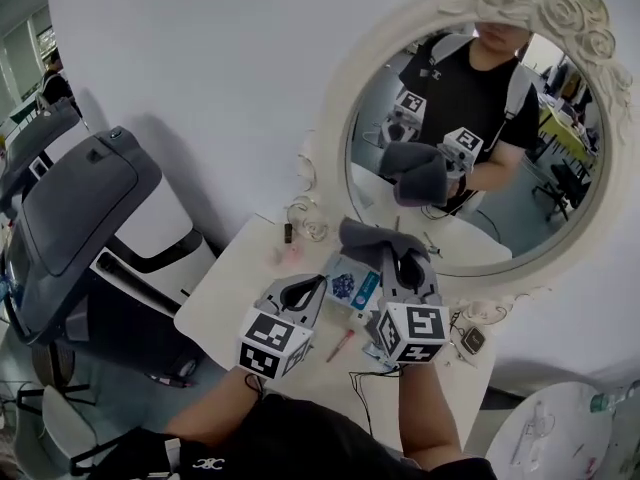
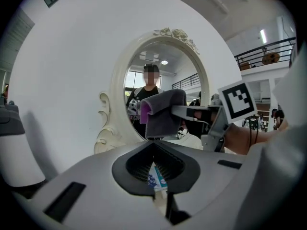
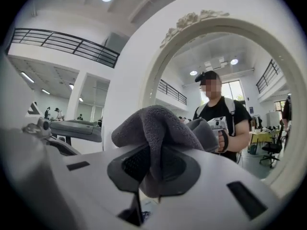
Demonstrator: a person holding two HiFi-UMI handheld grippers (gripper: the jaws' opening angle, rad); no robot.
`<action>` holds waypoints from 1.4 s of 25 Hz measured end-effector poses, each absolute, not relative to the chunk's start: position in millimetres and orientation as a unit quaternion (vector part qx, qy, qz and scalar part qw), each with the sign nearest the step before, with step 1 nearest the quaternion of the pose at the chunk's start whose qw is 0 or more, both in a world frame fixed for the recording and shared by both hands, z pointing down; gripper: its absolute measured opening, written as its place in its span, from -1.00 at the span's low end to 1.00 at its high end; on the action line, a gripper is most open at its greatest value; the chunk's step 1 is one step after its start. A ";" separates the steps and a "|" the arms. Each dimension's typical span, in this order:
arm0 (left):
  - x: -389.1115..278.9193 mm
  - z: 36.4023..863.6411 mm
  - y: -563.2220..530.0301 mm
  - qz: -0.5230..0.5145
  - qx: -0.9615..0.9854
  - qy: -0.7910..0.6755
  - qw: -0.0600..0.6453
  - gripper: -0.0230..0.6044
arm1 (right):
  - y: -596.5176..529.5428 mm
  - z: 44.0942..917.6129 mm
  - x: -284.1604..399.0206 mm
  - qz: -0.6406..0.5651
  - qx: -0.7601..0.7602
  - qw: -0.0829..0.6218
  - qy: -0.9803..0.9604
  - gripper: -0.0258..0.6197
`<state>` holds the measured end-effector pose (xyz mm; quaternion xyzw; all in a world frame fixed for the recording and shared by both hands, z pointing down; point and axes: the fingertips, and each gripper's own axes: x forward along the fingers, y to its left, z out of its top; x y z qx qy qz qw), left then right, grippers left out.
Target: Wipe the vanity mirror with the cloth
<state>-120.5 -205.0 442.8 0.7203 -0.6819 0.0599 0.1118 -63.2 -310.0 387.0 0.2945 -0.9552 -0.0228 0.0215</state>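
Note:
The oval vanity mirror (image 1: 500,208) in a cream carved frame leans against the white wall at the back of a small white table (image 1: 232,290). My right gripper (image 1: 405,266) is shut on a folded grey cloth (image 1: 368,238), held just in front of the mirror's lower left edge; whether it touches the glass I cannot tell. In the right gripper view the cloth (image 3: 153,123) bulges above the jaws, facing the mirror (image 3: 249,75). My left gripper (image 1: 308,290) hovers over the table, shut and holding nothing. The left gripper view shows the cloth (image 2: 163,111) before the mirror (image 2: 139,78).
A blue-and-white packet (image 1: 352,286) lies on the table under the grippers, with a thin red stick (image 1: 340,345), cables and a small square device (image 1: 473,340) nearby. A grey and white machine (image 1: 80,208) stands to the left. A round white table (image 1: 560,433) sits bottom right.

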 end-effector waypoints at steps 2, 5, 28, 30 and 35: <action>-106.8 442.0 -214.3 0.056 0.738 -0.663 0.110 -0.93 | -306.8 384.9 -29.2 -0.010 0.327 0.013 -0.945 -0.79; -84.6 440.0 -226.2 0.050 0.762 -0.637 0.108 -0.93 | -301.2 385.6 19.5 -0.008 0.375 0.012 -0.927 -0.79; 11.6 454.5 -254.9 0.068 0.844 -0.518 0.122 -0.93 | -266.0 432.2 157.9 0.024 0.527 0.033 -0.849 -0.79; 8.3 455.4 -254.4 0.068 0.842 -0.521 0.126 -0.93 | -267.7 432.5 155.1 0.029 0.523 0.032 -0.851 -0.79; 4.1 456.0 -251.7 0.067 0.838 -0.525 0.132 -0.93 | -270.7 433.1 147.0 0.037 0.512 0.030 -0.858 -0.79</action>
